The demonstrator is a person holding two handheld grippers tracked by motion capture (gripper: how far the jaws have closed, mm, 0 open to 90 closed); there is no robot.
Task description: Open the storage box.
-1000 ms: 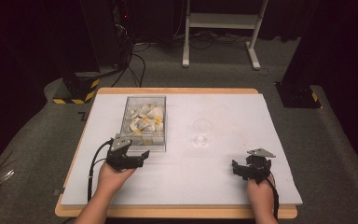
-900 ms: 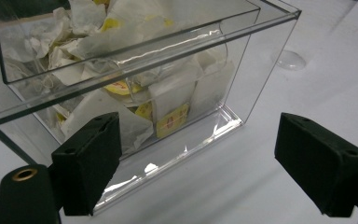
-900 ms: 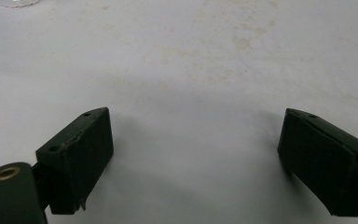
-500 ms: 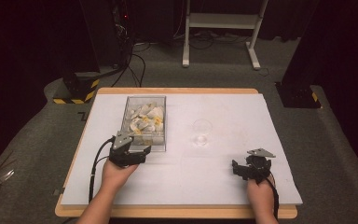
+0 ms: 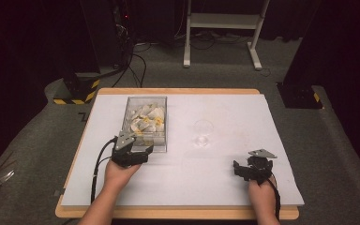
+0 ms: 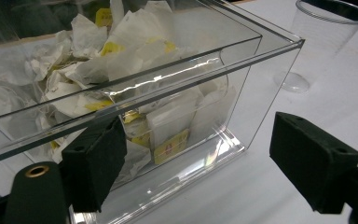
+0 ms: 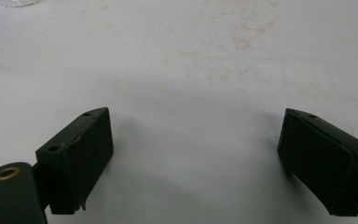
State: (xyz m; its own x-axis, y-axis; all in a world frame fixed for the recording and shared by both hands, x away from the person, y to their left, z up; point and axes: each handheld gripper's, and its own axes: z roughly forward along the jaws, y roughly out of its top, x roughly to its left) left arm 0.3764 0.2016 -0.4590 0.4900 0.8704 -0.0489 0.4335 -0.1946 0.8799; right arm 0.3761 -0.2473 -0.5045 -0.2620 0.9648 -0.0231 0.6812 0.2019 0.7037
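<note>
Left gripper [image 6: 198,161] position: edged closer to the near corner of the clear box [image 6: 242,84], now just beside it.
Left gripper jaws: have just been closing slightly; wide apart, one jaw in front of the box wall, nothing pressed between them.
Left gripper tilt against the box: slightly altered.

left tool [image 5: 143,152] at clear box [image 5: 145,123] near end | right tool [image 5: 243,169] apart | cup [image 5: 202,132] between
</note>
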